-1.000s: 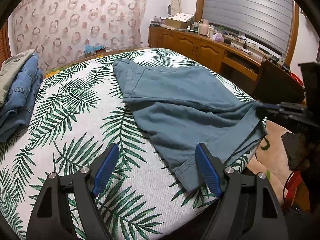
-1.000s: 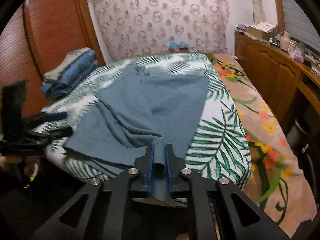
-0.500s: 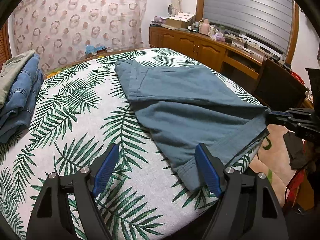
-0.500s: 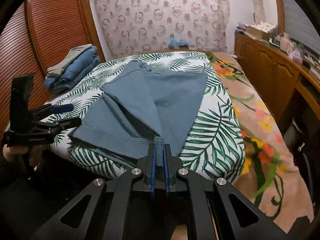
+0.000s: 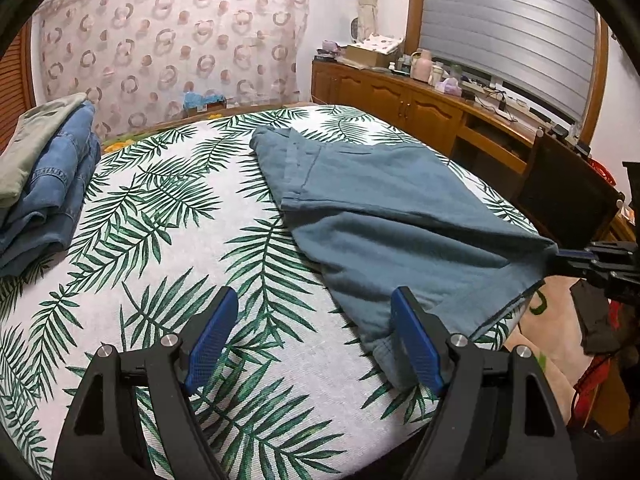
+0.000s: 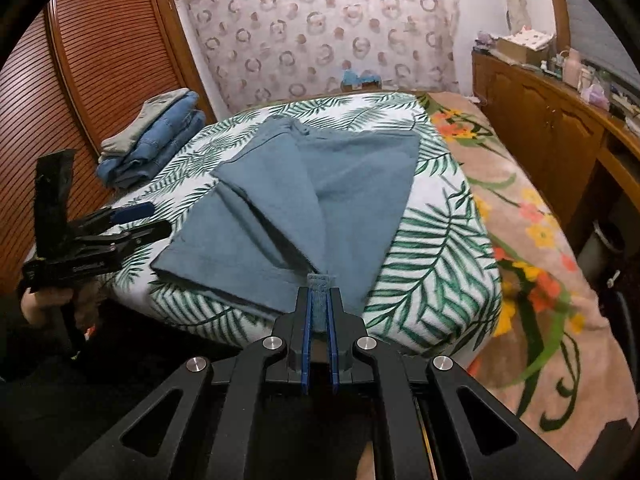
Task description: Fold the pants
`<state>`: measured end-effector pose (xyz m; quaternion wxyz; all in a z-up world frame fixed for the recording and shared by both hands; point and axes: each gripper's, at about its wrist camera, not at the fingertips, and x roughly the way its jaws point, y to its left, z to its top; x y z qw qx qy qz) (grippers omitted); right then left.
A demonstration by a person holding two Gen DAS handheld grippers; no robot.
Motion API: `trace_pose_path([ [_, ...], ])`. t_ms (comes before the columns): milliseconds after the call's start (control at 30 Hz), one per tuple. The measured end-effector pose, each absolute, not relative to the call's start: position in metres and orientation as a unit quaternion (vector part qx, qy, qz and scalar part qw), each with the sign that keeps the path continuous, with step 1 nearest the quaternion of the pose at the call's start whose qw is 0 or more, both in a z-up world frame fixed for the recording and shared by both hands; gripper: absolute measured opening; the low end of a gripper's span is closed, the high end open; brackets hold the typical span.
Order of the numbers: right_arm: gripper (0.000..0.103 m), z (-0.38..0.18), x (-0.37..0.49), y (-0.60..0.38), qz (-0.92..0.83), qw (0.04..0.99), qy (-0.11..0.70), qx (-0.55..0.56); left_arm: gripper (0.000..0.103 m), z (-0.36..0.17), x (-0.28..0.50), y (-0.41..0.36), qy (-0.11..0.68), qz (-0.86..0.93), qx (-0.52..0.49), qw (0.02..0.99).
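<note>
Teal-blue pants [image 5: 392, 216] lie spread on the leaf-print bed cover [image 5: 168, 240]; they also show in the right wrist view [image 6: 304, 200]. My right gripper [image 6: 319, 300] is shut on a hem corner of the pants at the near bed edge and pulls it taut; it shows at the right of the left wrist view [image 5: 572, 256]. My left gripper [image 5: 316, 328] is open and empty over the bed's near edge, its right finger beside the pants' other hem corner. It also shows at the left in the right wrist view [image 6: 136, 220].
A stack of folded jeans and a grey garment [image 5: 44, 184] sits at the bed's far left. A wooden sideboard [image 5: 432, 108] with bottles runs along the right wall. A floral blanket [image 6: 532, 232] lies right of the cover. A slatted wardrobe [image 6: 88, 80] stands left.
My right gripper has pulled the hem corner out toward the bed edge, stretching and flattening the pants. My left gripper has stayed open near the other hem corner.
</note>
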<state>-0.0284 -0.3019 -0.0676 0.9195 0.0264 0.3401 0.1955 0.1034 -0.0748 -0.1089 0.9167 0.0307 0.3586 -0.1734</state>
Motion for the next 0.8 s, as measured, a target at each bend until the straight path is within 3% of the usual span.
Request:
trace_pose_path([
  [233, 0.007, -0.070, -0.023, -0.305, 0.174, 0.921, 0.347, 0.023, 0.079, -0.110, 0.103, -0.074, 0.359, -0.172, 0.033, 0.917],
  [533, 0.025, -0.051, -0.030, -0.321, 0.181, 0.932, 0.313, 0.028, 0.079, -0.104, 0.101, -0.072, 0.347, -0.163, 0.029, 0.923],
  [800, 0.026, -0.034, -0.010, -0.307, 0.185, 0.943, 0.276, 0.014, 0.079, -0.101, 0.100, -0.066, 0.336, -0.156, 0.023, 0.928],
])
